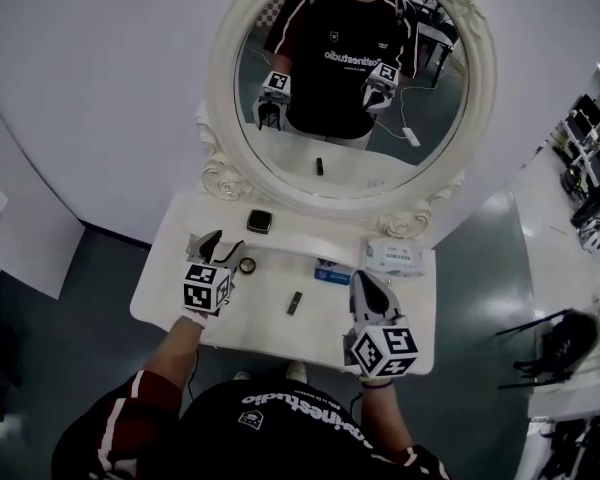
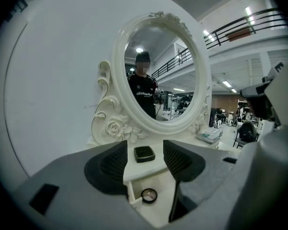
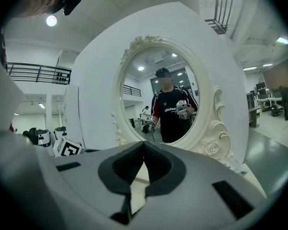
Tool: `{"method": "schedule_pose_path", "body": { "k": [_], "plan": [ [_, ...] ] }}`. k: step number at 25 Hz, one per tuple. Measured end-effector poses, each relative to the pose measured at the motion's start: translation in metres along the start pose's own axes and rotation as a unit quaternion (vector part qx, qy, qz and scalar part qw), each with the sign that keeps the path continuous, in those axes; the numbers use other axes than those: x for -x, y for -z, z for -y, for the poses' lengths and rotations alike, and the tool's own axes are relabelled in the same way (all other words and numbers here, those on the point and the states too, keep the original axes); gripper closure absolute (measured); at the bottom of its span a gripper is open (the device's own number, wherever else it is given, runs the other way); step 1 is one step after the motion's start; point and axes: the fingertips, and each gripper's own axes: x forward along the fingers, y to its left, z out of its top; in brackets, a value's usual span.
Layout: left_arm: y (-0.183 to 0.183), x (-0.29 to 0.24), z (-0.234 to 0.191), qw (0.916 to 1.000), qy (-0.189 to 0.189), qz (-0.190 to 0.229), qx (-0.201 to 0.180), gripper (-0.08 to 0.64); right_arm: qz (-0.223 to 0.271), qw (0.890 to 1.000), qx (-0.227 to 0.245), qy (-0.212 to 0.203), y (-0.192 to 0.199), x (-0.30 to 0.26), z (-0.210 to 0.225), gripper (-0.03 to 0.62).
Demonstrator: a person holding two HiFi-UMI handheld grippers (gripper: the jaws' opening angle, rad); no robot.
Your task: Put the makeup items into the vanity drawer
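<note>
Left claw [image 1: 216, 240] and right claw [image 1: 366, 280] hang over the vanity [image 1: 270, 320] in the head view. A compact [image 1: 259, 221] lies just ahead of the left one, a pot [image 1: 247, 265] sits beside its tip, and a stick [image 1: 294, 303] lies between the two claws.

In the left gripper view, the left claw [image 2: 145, 143] gapes, empty. The compact [image 2: 144, 153] sits beyond it, and the pot [image 2: 149, 195] is lower, seemingly in an open drawer [image 2: 133, 195].

In the right gripper view, the right claw [image 3: 144, 145] is closed on nothing, with the mirror [image 3: 158, 95] ahead.

Ornate oval mirror [image 1: 352, 88] stands against white wall [image 1: 100, 88].
</note>
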Motion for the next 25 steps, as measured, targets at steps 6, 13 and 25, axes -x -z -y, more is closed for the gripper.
{"method": "schedule_pose_path", "body": {
  "k": [6,13,25],
  "plan": [
    [-0.062,0.023,0.038,0.9971,0.023,0.069,-0.023,0.337,0.018,1.000,-0.007,0.002,-0.016,0.006,0.012,0.594],
    [-0.118,0.044,0.064,0.9903,0.044,0.127,-0.034,0.337,0.039,0.999,-0.009,0.006,-0.040,0.013,0.024,0.594],
    [-0.170,0.090,0.084,0.9788,0.030,0.196,-0.049,0.369,0.054,0.998,0.024,0.018,-0.070,0.018,0.031,0.594]
  ]
}}
